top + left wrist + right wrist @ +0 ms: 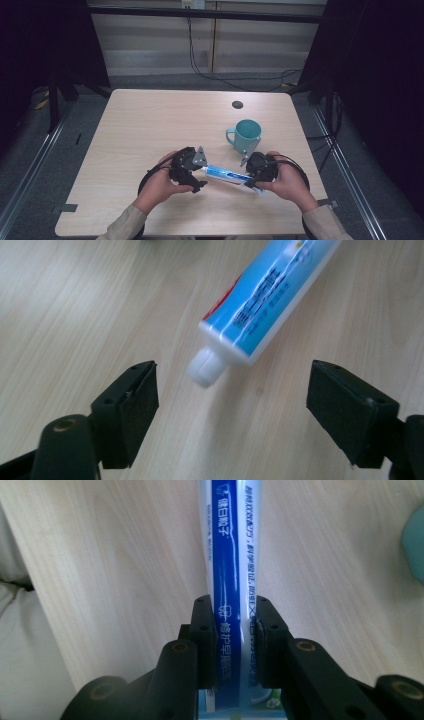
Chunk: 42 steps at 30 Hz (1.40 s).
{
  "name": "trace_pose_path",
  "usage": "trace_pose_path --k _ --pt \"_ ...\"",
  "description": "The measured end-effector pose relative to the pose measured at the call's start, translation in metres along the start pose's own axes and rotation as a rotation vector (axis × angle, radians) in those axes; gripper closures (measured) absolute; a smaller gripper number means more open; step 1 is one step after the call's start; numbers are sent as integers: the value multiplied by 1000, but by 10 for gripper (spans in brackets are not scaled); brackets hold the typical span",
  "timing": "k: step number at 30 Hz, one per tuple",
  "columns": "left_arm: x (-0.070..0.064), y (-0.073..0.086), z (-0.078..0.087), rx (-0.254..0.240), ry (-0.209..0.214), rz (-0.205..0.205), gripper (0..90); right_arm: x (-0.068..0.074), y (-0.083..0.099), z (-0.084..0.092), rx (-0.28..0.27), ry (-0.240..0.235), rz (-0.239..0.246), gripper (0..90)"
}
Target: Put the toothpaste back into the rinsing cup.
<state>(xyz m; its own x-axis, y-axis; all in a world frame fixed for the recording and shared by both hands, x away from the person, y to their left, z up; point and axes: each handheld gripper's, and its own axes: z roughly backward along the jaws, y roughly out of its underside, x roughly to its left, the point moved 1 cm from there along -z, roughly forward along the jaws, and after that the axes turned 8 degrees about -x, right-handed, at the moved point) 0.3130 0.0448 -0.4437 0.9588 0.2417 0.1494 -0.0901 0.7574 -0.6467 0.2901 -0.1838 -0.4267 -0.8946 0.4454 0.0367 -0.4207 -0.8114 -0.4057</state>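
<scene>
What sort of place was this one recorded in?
Probably a lab or studio set up for recording, not a home: a bare wooden table ringed by black curtains, metal floor rails and loose cables, with just a toothpaste tube and mug laid out.

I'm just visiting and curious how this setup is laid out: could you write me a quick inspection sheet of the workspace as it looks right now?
Surface: light wooden table, with a dark round hole near its far edge.
Job's things: blue-and-white toothpaste tube with white cap, held between the hands; teal ceramic mug upright behind it.
Clutter: nothing seen.
Grippers: right gripper shut on the tube's tail; left gripper open, its jaws either side of the cap without touching.
Cables: black cables on the floor beyond the table.
Surroundings: pale wall panels, dark frame posts.
</scene>
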Motion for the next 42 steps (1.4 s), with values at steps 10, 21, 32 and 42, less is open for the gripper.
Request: trace_pose_path --k 10,21,32,42 --pt "-6 -20 -19 48 41 -115 264 5 -11 6 -9 -14 29 748" --pt "-12 -19 -30 109 75 -167 363 9 -20 10 -7 -12 79 748" --pt "-20 -19 -30 177 113 -221 579 11 -25 14 -46 -54 96 740" --pt "-14 -12 -12 111 119 -187 673 6 -25 21 -166 -61 88 561"
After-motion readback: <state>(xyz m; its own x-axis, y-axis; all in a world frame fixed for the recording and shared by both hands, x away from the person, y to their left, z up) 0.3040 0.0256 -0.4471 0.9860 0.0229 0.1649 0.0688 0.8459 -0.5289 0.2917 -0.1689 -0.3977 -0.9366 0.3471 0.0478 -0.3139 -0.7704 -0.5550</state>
